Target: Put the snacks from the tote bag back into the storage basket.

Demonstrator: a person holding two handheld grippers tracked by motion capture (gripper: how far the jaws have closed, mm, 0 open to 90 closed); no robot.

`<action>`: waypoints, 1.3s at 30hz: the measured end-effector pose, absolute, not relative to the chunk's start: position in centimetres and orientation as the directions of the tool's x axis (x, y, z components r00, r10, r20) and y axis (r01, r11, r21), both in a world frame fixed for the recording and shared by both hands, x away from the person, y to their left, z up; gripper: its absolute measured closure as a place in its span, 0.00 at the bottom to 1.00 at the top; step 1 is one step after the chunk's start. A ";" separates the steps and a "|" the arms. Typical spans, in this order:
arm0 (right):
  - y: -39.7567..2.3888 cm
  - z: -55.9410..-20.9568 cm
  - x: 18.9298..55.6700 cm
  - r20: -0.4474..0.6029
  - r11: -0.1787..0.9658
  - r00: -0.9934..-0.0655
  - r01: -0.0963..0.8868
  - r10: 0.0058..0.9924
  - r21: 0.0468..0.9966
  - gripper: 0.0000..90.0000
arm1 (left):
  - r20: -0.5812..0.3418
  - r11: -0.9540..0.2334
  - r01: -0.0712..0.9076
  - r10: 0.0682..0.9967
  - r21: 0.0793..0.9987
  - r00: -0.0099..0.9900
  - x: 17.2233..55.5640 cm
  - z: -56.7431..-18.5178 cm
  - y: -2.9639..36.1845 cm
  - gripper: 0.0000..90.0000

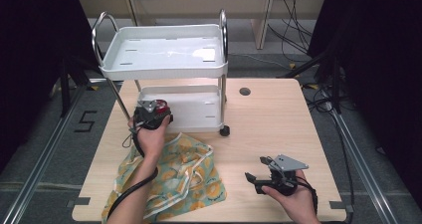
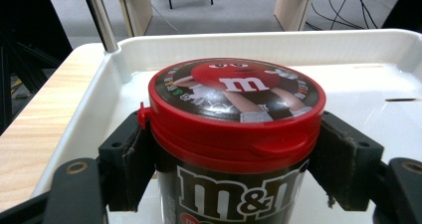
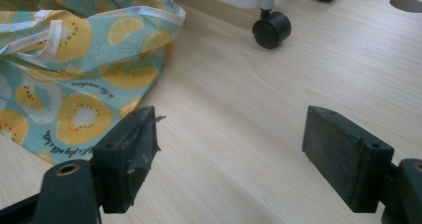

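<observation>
Left gripper (image 2: 234, 149) clamps the candy tub (image 2: 234, 134) over the cart's lower tray (image 2: 348, 50), near its front-left corner; right gripper (image 3: 234, 159) hovers jaws wide over the counter's (image 3: 278, 109) near-right edge, beside the bag (image 3: 74, 74)

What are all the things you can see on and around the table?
M&M's tub: one, black with a red lid, over the cart's lower tray, gripped by the left claw.
Cart: one, white trays with silver handles and black wheels, standing on the far side of the table.
Cloth bag: one, teal with yellow fruit slices, lying crumpled on the near left of the table.
Table: one, light wood, with a round grey hole near the far edge.
Cables: several, dark, on the grey floor to the right.
Left claw: one, black, shut on the tub.
Right claw: one, black, open above bare table, held near the front right.
</observation>
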State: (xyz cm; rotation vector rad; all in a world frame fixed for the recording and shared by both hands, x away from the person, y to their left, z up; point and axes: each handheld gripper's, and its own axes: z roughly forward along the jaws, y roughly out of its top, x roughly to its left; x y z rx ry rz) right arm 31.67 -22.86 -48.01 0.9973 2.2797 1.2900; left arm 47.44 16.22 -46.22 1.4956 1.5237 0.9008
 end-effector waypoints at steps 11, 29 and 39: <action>-22.8 -48.0 31.7 0.049 0.342 -0.699 0.408 0.714 0.846 0.25 | -0.058 0.041 0.443 0.998 0.896 0.024 47.8 -46.4 16.0 0.28; -22.7 -48.0 31.5 0.061 0.336 -0.691 0.424 0.720 0.841 0.25 | -0.065 0.043 0.477 0.997 0.878 0.029 48.0 -47.1 15.9 0.26; -22.6 -48.0 31.4 0.065 0.332 -0.685 0.431 0.726 0.839 0.25 | -0.049 0.025 0.497 0.998 0.867 0.036 48.0 -46.8 16.0 0.25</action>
